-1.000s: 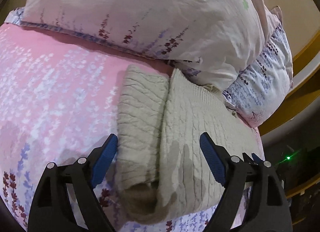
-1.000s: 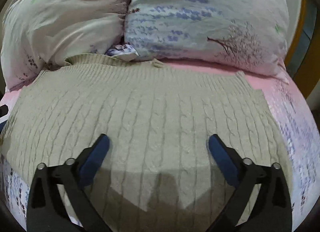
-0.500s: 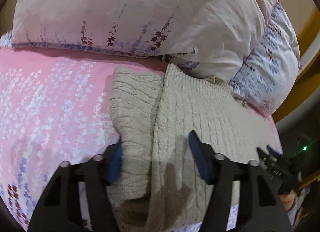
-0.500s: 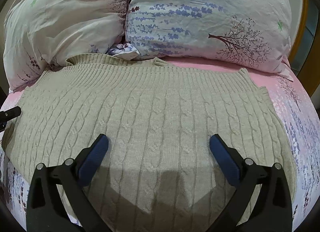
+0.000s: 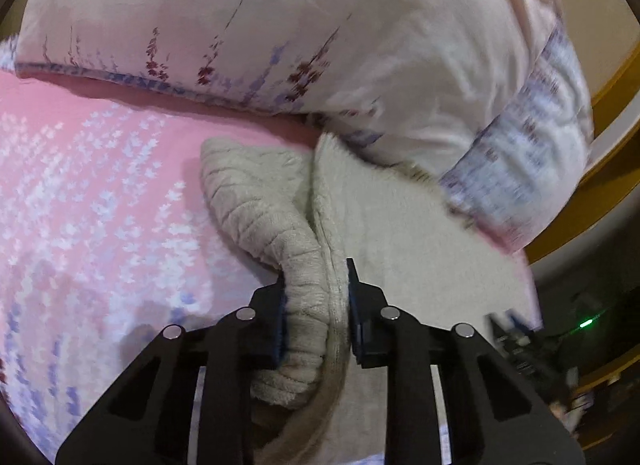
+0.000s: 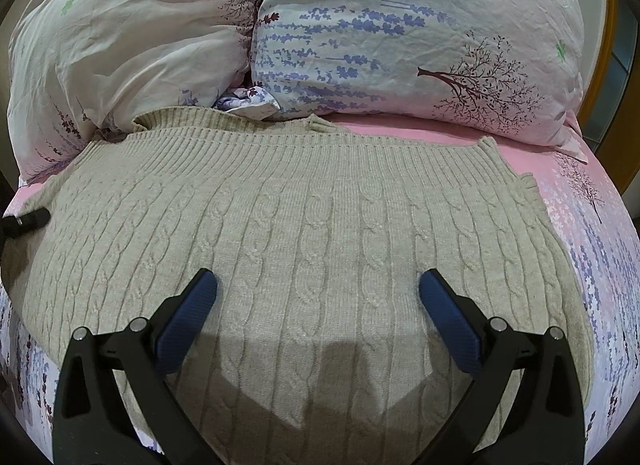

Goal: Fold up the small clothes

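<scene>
Your left claw [image 5: 316, 305] angles downward, jaws closing, blue pads [image 5: 280, 317] already pinching the bunched sweater sleeve [image 5: 280, 233] between them. Your right claw [image 6: 318, 293] angles downward too, jaws spread wide, nothing gripped, hovering over the knit.

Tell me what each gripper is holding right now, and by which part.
Left gripper is closing on the beige sweater's bunched sleeve. Right gripper is open, holding nothing.

sweater [image 6: 320, 225] near hem cut off by frame bottom; right pillow [image 5: 520, 169] motion-blurred in left view.
</scene>
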### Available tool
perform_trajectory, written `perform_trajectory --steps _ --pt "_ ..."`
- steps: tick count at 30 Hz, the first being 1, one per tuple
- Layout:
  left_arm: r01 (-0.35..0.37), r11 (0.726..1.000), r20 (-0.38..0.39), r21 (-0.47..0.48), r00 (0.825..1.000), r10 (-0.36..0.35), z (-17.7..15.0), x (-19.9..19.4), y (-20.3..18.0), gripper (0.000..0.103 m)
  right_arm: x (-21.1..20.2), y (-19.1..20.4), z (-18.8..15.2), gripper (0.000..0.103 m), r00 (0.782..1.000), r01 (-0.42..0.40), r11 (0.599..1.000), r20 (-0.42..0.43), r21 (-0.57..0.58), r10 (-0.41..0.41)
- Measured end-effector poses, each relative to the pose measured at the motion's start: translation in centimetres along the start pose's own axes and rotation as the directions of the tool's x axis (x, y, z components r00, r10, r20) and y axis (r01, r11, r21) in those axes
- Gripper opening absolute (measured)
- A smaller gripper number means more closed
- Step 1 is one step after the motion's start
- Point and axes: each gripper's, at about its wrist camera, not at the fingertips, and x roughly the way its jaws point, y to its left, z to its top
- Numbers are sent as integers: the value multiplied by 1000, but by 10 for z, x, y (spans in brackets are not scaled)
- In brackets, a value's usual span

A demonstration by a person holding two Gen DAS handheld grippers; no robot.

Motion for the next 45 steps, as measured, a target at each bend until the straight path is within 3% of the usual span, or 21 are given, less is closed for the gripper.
perform_trajectory --steps 4,9,16,18,20,22,24,27,29,32,33,34,37,38,39,41,43,45 --pt "112 993 39 -28 993 -111 7 -10 -14 23 0 0 0 101 1000 -1 1000 1 -1 1" --pt "198 980 67 7 978 -198 12 -16 -50 22 0 2 2 101 1000 2 1000 -12 -16 -2" --pt "352 935 62 39 933 -354 11 -10 -106 19 -6 -4 7 101 1000 -12 999 -11 -39 12" --pt "405 913 45 49 912 -407 9 -3 -124 9 -15 -15 3 101 1000 -28 999 10 -16 28" --pt "409 910 31 71 911 -412 6 3 -140 9 -24 -31 -2 101 997 -67 998 28 4 67" --pt "384 916 1 114 922 -387 0 17 -159 9 -31 -45 -6 101 995 -100 995 33 20 99" --pt "379 920 -50 102 925 -376 -7 37 -165 7 -36 -62 -10 101 980 -200 978 31 63 198" --pt "435 900 -181 33 888 -422 -27 71 -166 1 -45 -82 -12 99 936 -351 924 66 153 344" --pt "457 889 -221 34 871 -439 -37 75 -166 1 -50 -93 -10 95 899 -438 875 90 208 428" --pt "543 840 -233 18 819 -524 -38 59 -163 1 -51 -101 -1 92 830 -554 787 114 272 546" --pt "550 835 -210 28 820 -533 -34 45 -158 1 -50 -99 1 92 810 -582 763 116 282 575" --pt "539 841 -184 43 832 -524 -32 34 -153 2 -49 -96 4 92 783 -614 732 114 296 611" --pt "412 906 -58 92 911 -408 -22 3 -133 2 -36 -81 13 87 712 -675 650 77 350 698" --pt "392 916 -31 90 920 -391 -21 -4 -125 4 -29 -72 16 81 686 -688 622 56 374 725" --pt "364 927 -13 85 931 -365 -20 -9 -115 16 -22 -66 19 78 669 -694 604 41 391 742" --pt "236 969 19 73 971 -238 -20 -13 -99 41 -9 -54 23 71 650 -691 585 12 424 760" --pt "143 986 19 82 989 -145 -24 -9 -89 43 4 -42 27 69 644 -676 587 -29 446 764" --pt "123 989 -15 81 992 -122 -28 -4 -84 50 14 -30 29 66 653 -653 605 -67 455 754"
